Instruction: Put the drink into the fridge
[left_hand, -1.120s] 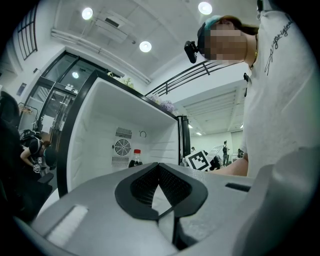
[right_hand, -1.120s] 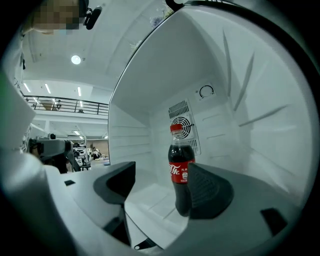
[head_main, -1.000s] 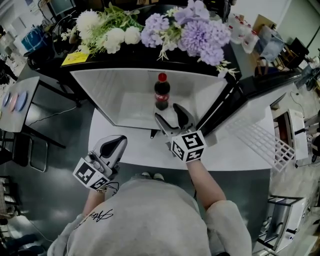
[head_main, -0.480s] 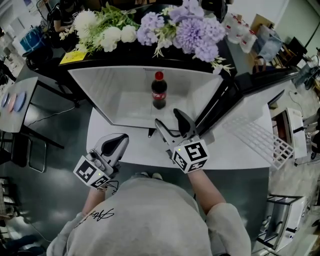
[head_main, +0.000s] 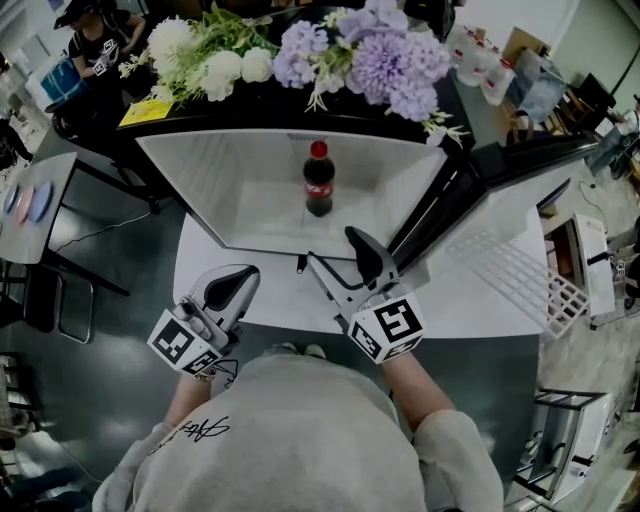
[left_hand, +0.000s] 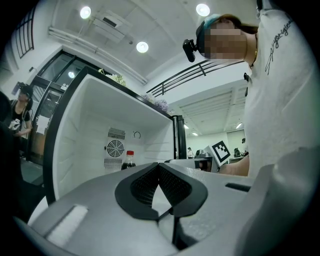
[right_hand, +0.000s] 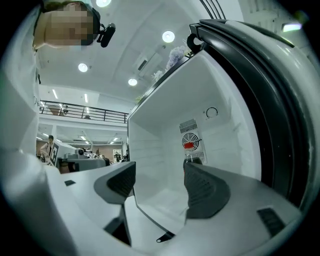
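Drink: cola bottle (head_main: 319, 180) stands upright, long axis vertical, red cap on top, deep inside the fridge (head_main: 240, 200), close to its back wall.
Right claw (head_main: 334, 249): spread wide, nothing between the 2 jaws, just outside the fridge's mouth; bottle dead ahead, well apart.
Left claw (head_main: 230, 288): pressed together, empty, off the fridge's left front corner, farther from the bottle.
Door (head_main: 500, 270): open at the fridge's right.

Red-capped dark cola bottle (head_main: 319, 180) standing upright inside open white fridge (head_main: 220, 190), upper centre. Right gripper (head_main: 332, 248) hovering just below it, jaws apart. Left gripper (head_main: 228, 288) hanging lower left, jaws together.
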